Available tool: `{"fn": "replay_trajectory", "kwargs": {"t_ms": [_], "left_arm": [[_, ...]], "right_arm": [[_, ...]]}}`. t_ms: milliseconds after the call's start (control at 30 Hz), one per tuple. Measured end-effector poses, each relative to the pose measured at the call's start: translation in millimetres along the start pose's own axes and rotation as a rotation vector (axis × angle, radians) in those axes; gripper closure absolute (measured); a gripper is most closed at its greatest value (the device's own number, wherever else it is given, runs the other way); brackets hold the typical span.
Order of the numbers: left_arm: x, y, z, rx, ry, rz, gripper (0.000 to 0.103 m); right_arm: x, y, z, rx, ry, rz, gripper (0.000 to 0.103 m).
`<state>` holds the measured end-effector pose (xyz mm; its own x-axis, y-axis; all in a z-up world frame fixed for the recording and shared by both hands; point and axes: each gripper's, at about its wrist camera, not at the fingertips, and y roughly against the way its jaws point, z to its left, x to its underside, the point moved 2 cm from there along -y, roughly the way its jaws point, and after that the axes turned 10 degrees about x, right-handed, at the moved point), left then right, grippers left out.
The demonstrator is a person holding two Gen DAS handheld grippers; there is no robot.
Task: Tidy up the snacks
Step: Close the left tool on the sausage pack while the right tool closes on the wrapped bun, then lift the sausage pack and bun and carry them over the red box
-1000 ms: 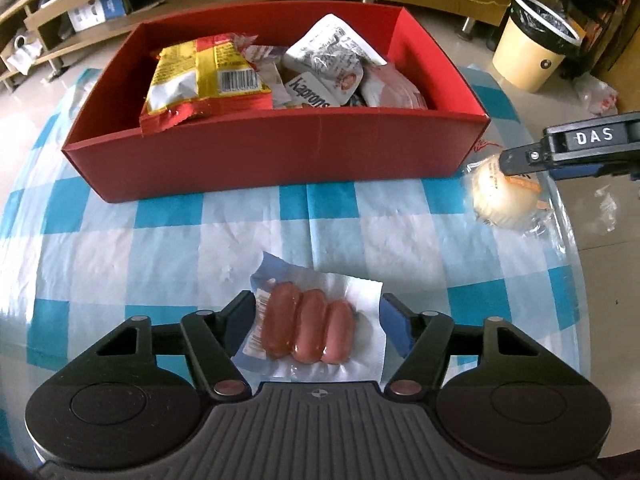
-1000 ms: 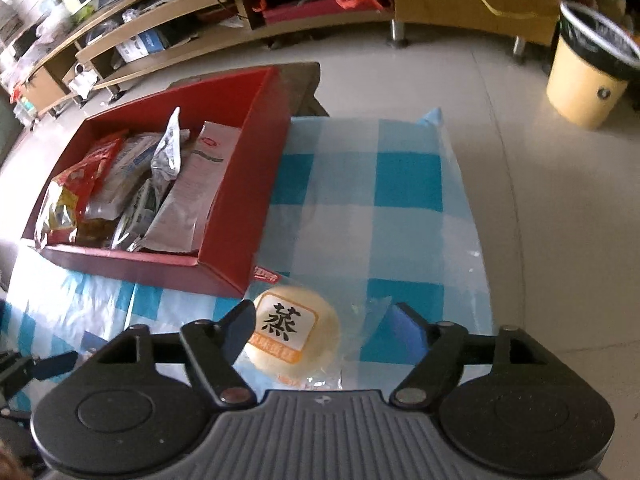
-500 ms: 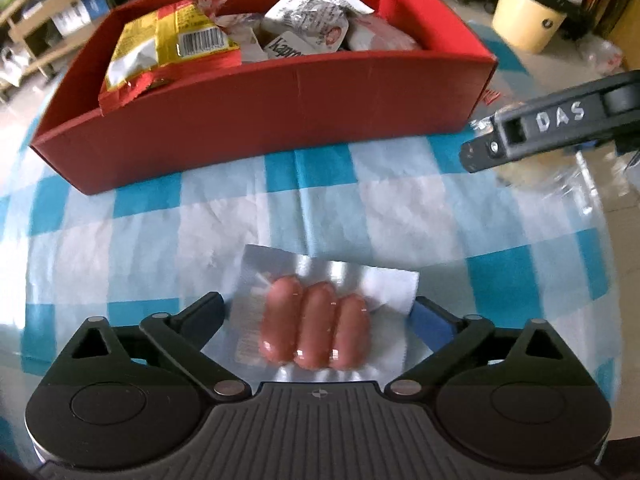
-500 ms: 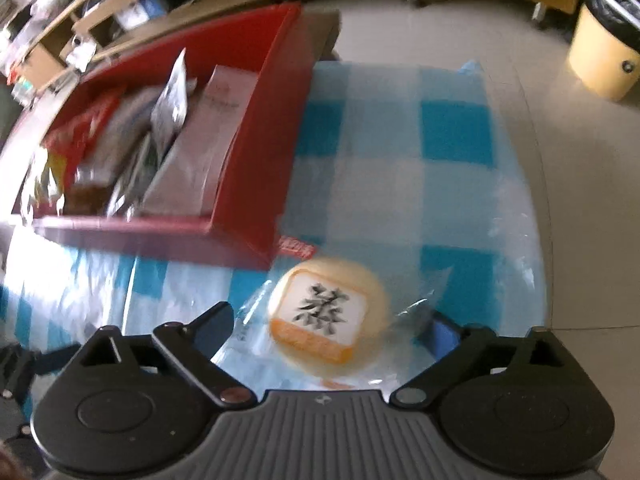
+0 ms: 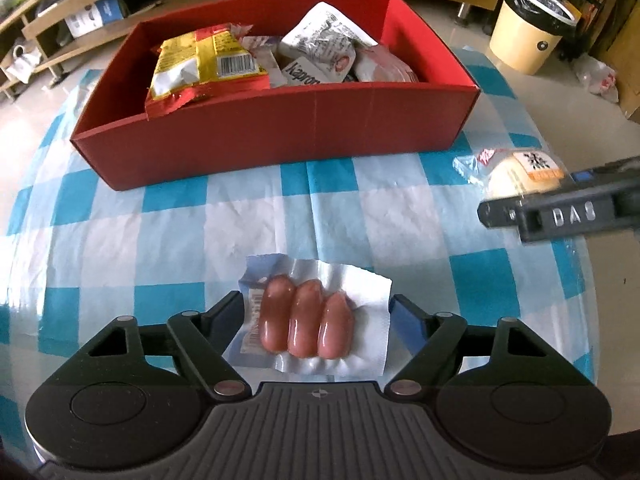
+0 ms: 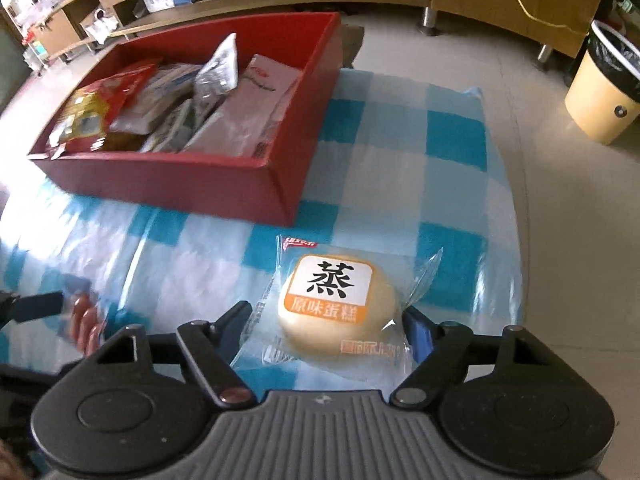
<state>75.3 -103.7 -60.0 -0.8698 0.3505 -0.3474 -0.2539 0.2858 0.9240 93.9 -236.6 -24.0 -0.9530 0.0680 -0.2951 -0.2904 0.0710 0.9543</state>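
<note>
Two pickups under way at once, one snack per hand; both grippers point steeply down at the checked blue-and-white tablecloth point(image 5: 168, 216).

Left gripper point(image 5: 316, 312): jaws closing, fingers set either side of a vacuum pack of three small sausages point(image 5: 306, 322); the fingertips sit at the wrapper's side edges, film just at the pads, no visible squeeze yet; I read it as not gripped. The pack lies flat, sausages running along the line of the fingers, presumably so the pads can close across the short width and catch the stiff sealed margin.

Right gripper point(image 6: 326, 320): jaws closing likewise, straddling a wrapped steamed cake point(image 6: 338, 310), round and pale with an orange-and-white label; wrapper edges brush both fingers, the cake itself not pressed; soft thing, likely to dent under a hard clamp.

Red cardboard box point(image 5: 280, 128) stands further back on the cloth, well apart from the sausage pack, nearer the cake, whose wrapper lies close to the box's near right corner; already part-filled with packets, a yellow-and-red snack bag point(image 5: 204, 66) leaning at the left end; the obvious destination for both items. Neither is lifted yet.
</note>
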Motion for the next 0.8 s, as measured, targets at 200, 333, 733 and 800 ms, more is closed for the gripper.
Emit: {"fn": "replay_trajectory", "kwargs": {"t_ms": [200, 333, 733, 800], "left_arm": [[5, -1, 2, -0.004, -0.005, 0.013, 0.019], [6, 0, 3, -0.002, -0.006, 0.01, 0.019], [-4, 21, 15, -0.016, 0.046, -0.055, 0.02], [-6, 23, 15, -0.016, 0.048, -0.064, 0.02]], "right_arm": [[22, 14, 13, -0.051, -0.002, 0.01, 0.027], [35, 17, 28, -0.053, 0.04, 0.011, 0.027], [18, 34, 33, -0.07, 0.028, -0.075, 0.027], [16, 35, 36, -0.065, 0.037, -0.086, 0.027]]}}
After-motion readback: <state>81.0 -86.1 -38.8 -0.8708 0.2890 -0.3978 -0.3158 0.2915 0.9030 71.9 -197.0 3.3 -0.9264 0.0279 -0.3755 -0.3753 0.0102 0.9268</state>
